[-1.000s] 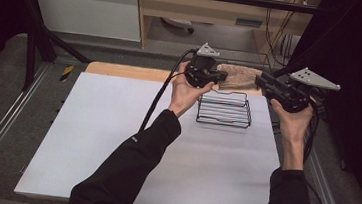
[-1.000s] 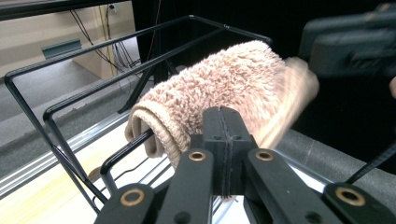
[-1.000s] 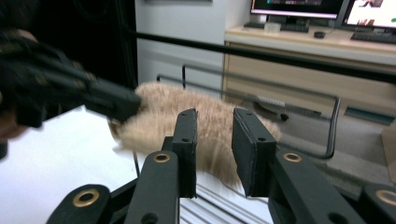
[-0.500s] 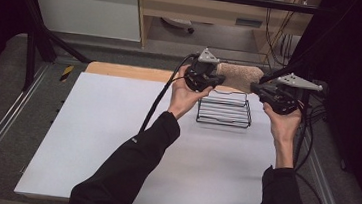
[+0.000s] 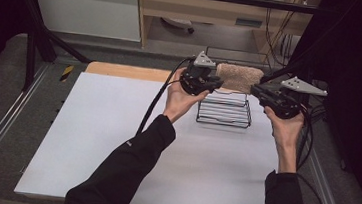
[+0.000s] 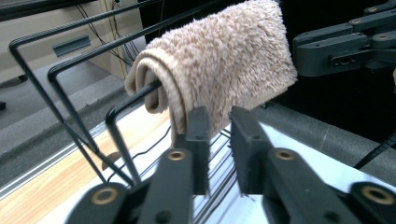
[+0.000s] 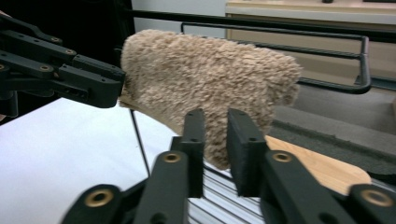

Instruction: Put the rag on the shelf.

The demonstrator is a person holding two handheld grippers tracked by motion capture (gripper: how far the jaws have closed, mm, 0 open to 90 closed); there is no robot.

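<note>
In the high view, a beige fluffy towel point(image 5: 239, 77) hung folded over the far top of a black wire rack point(image 5: 224, 109) that stood on the white table point(image 5: 115, 141), near its far edge, where a strip of bare wood point(image 5: 126, 71) showed. The towel's pile looked thick and shaggy, its colour a pale sandy tan. The left gripper point(image 5: 216, 82) sat at the towel's left end and the right gripper point(image 5: 254, 90) at its right end, each held in a hand with a dark sleeve behind it; from this height I could not tell how far either pair of jaws stood apart. The rack held nothing on its lower wires that I could make out. In the left gripper view, the towel point(image 6: 219, 65) lay draped over the rack's point(image 6: 70, 112) top bar, doubled so that a thick rolled edge faced the camera. The left gripper point(image 6: 219, 135) had its jaws slightly parted, with a narrow gap between the pads and the towel's lower edge hanging just at or behind that gap; whether the pads touched the cloth was unclear. The other gripper point(image 6: 345, 42) showed at upper right, beyond the towel. In the right gripper view, the towel point(image 7: 205, 88) hung from the rack point(image 7: 327, 51), and the right gripper point(image 7: 215, 140) had its jaws a little apart just below the towel's hem, not clamped on it.
</note>
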